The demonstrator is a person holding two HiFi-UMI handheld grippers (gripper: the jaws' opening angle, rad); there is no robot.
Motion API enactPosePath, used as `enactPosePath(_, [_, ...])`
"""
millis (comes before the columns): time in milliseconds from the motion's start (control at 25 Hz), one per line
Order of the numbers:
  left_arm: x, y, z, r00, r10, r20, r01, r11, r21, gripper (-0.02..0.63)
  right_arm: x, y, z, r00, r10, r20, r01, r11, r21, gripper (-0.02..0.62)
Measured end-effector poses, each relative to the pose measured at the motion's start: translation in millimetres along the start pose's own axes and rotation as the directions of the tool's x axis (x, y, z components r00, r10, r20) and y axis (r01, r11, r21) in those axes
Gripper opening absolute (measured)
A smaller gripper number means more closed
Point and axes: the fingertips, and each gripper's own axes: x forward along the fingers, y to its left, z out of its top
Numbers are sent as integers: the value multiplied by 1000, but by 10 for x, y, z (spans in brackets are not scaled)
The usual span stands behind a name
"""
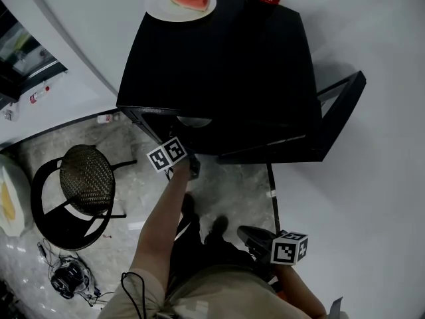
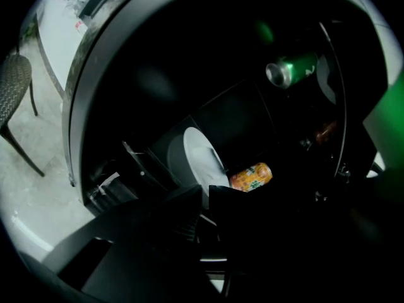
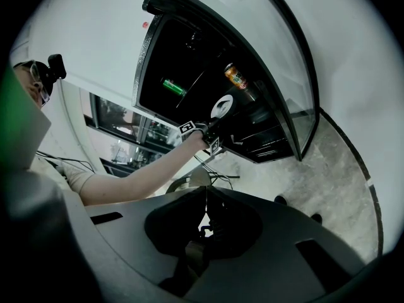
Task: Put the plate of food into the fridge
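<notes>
A round wicker chair point(image 1: 86, 173) on a black tube frame stands on a grey, marbled stone floor point(image 1: 239, 191). Just below the chair in the head view lies a tangle of dark cables point(image 1: 70, 279). Up and left of the chair, a dark-framed glazed panel point(image 1: 23, 55) meets a plain white wall point(image 1: 86, 38). More white wall runs well right of the chair, evenly lit.

Beige short-slv shirt point(image 1: 219, 294) & dark shoes point(image 1: 219, 226) are worn; L gripper point(image 2: 208, 194) & R gripper point(image 3: 205, 197) are topped w/ b/w marker cubes.
</notes>
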Motion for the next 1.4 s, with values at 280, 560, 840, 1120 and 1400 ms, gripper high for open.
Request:
enactPosePath(280, [-20,-84,-24,999,-33,11,33,999,24,110,-15,9,21,1000,1,1,-1,1000,-16,23])
enactPosePath(560, [19,-75,-60,1000,-3,-27,5,998,63,109,-71,-29,-16,1000,-1,4,1,1000,-11,23])
enactPosePath(840, [5,-141,-25,998,-59,-19,61,994,86,112,-121,-52,-9,1000,-3,18,3,1000,-7,23])
enactPosePath(1120, [-223,-407,-55,994,-107,-34,111,984,141,121,-114,68,57,998,43,38,-41,998,-45,23])
enactPosePath(1400, [-607,-536,-114,995,-66,-70,85,949,303,11,-152,174,126,992,100,79,-93,992,-89,23])
